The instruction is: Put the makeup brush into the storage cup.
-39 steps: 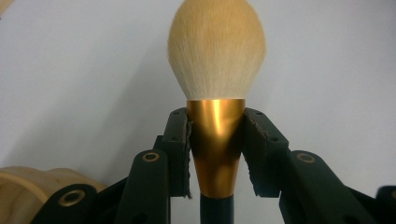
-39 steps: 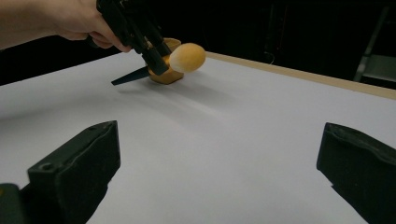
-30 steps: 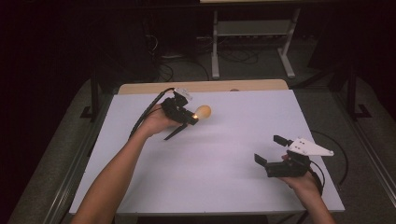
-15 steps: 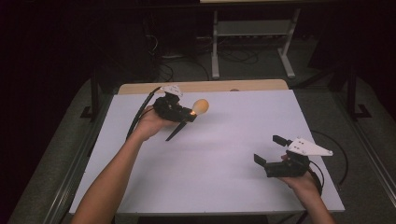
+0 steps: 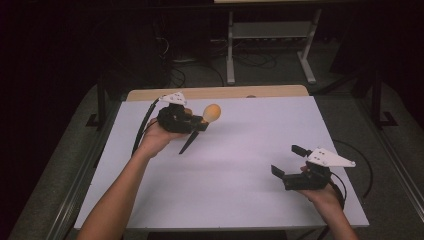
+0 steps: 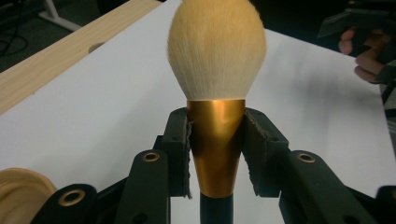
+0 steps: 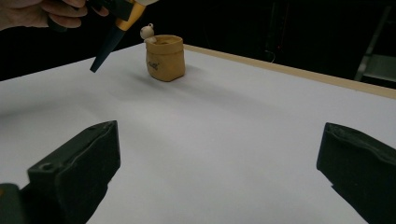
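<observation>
The left gripper (image 6: 215, 154) clamps the cream-bristled, black-handled makeup brush (image 6: 216, 112) by its rigid gold ferrule above the bench's (image 5: 240, 165) far-left corner; light, soft-tipped. The right gripper (image 5: 289, 161) stands open.

high: overhead, forward-down | gripper views: close, low | shared: table (image 5: 240, 170)

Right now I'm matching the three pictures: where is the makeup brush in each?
High view: the makeup brush is upper left of centre, held by the left gripper.
Left gripper view: centre, bristles up, between the fingers.
Right gripper view: top left, dark handle pointing down.
Shared landmark: the wooden table edge.
</observation>
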`<state>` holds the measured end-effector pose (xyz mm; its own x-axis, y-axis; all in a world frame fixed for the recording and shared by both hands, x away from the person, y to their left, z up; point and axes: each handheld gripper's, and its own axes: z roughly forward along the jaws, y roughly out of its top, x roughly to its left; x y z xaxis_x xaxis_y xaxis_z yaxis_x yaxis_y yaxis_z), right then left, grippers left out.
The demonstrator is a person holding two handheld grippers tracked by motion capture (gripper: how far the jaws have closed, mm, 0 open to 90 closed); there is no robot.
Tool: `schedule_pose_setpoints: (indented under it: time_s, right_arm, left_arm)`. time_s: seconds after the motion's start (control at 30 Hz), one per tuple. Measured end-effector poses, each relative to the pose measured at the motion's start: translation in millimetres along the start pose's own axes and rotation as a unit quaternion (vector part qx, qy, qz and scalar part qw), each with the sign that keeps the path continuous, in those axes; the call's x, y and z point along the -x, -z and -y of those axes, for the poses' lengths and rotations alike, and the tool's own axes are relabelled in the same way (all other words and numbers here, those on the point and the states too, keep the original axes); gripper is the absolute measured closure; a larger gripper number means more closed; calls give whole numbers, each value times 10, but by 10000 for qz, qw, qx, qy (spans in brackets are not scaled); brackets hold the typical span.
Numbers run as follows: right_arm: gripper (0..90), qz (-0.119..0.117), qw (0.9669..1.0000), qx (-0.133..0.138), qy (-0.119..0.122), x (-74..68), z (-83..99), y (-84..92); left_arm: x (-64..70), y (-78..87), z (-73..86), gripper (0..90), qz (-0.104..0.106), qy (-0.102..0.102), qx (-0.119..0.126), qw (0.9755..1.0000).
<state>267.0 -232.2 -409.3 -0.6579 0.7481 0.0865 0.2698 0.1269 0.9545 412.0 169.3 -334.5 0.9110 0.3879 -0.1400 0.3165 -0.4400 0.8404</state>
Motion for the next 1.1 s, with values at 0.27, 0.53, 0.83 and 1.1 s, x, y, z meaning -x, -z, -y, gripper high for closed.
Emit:
schedule_pose_setpoints:
  time_s: [0.27, 0.53, 0.83, 1.1]
  right_arm:
    - [0, 0, 10000, 3, -19, -6, -3, -1]
    - [0, -3, 10000, -3, -18, -14, -3, 0]
    - [0, 0, 10000, -12, -8, -14, 1, -5]
    - [0, -3, 10000, -35, -4, -16, 4, -9]
  left_arm:
    - [138, 98, 40, 641, 77, 15, 373, 9993]
    - [289, 171, 117, 641, 146, 36, 708, 9974]
    - [413, 183, 243, 641, 276, 58, 990, 9947]
    - [477, 182, 296, 641, 400, 25, 1138, 9927]
